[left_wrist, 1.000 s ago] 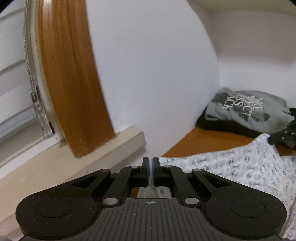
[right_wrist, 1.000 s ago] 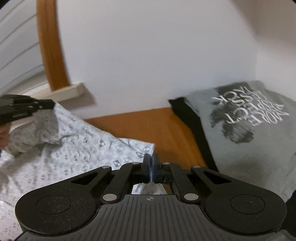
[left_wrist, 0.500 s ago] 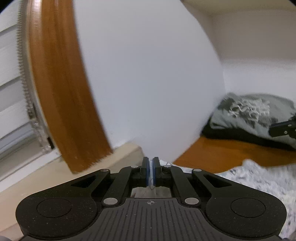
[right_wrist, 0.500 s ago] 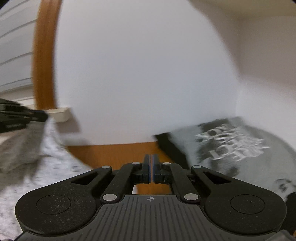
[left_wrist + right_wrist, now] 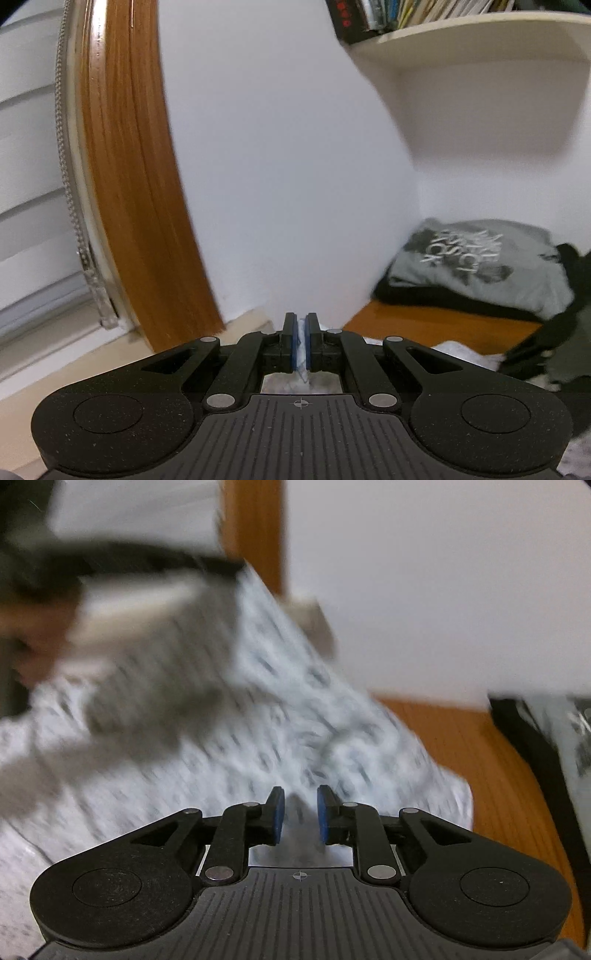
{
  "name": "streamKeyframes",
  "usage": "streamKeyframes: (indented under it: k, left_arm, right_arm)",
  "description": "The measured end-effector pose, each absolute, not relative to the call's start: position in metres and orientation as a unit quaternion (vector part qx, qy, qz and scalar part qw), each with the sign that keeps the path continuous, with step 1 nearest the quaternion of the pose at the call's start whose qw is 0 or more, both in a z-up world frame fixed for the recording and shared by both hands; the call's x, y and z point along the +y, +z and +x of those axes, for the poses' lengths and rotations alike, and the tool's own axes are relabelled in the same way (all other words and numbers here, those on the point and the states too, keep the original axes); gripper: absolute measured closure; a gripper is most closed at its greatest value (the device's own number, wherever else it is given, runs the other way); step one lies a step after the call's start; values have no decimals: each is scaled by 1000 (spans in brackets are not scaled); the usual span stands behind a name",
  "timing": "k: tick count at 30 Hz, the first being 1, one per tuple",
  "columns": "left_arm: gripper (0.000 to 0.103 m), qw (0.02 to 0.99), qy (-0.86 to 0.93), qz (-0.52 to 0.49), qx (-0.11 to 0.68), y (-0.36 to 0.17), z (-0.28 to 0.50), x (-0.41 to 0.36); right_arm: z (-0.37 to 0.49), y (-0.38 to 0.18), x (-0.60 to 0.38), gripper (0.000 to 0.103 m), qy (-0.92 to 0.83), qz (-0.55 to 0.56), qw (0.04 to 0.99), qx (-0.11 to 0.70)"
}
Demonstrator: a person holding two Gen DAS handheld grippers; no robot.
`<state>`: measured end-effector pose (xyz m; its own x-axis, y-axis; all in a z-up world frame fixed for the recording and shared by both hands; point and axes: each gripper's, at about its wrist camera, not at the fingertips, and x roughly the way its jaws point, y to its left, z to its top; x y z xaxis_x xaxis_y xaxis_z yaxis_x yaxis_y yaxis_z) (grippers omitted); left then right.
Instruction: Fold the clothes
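Observation:
A white patterned garment [image 5: 229, 746] lies spread and blurred over the orange table [image 5: 491, 760] in the right wrist view. My left gripper [image 5: 301, 339] is shut on an edge of this patterned garment [image 5: 458, 354], a sliver of cloth showing between its blue pads. My right gripper [image 5: 299, 812] stands open just above the cloth, nothing between its fingers. The left gripper [image 5: 155, 561] shows blurred at the upper left of the right wrist view, lifting a corner of the garment.
A folded grey printed shirt [image 5: 476, 266] rests on black clothing in the back corner against the white wall. A shelf with books [image 5: 436, 14] hangs above. A wooden window frame [image 5: 140, 206] and a sill stand at the left.
My right gripper has opened, let go of the garment and tipped down toward it. The left gripper has risen and tilted up, still holding the cloth.

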<state>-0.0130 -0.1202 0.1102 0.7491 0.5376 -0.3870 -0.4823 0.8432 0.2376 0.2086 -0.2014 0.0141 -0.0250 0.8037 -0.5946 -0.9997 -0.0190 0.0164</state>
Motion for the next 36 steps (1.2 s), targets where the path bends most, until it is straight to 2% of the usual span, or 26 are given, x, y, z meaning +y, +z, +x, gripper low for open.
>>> streamKeyframes:
  k: [2, 4, 6, 10, 12, 13, 17, 20, 27, 36]
  left_arm:
    - [99, 934, 263, 58, 237, 107, -20, -126]
    - [99, 934, 252, 55, 248, 103, -28, -131]
    - [98, 934, 241, 51, 259, 100, -35, -136]
    - [88, 933, 219, 45, 281, 93, -50, -147]
    - [84, 933, 210, 41, 291, 91, -58, -152]
    - [78, 932, 218, 37, 288, 96, -70, -148]
    - [65, 920, 273, 34, 280, 115, -125, -122]
    - [64, 903, 324, 26, 280, 127, -172, -97]
    - [62, 863, 416, -6, 287, 130, -269, -52]
    - [62, 817, 480, -83, 309, 87, -360, -4]
  right_arm:
    - [215, 11, -201, 95, 668, -220, 673, 230]
    - [219, 13, -203, 91, 665, -213, 678, 230]
    - [221, 21, -208, 82, 659, -199, 691, 219]
    - [225, 40, -214, 77, 648, -136, 723, 197]
    - [223, 45, -214, 68, 648, -116, 730, 187]
    - [221, 46, -213, 66, 649, -110, 730, 183]
    - [194, 40, -194, 66, 666, -117, 716, 174]
    - [172, 34, -181, 66, 676, -130, 705, 170]
    - [124, 59, -167, 65, 712, -127, 680, 119]
    - [41, 51, -110, 58, 774, -185, 586, 154]
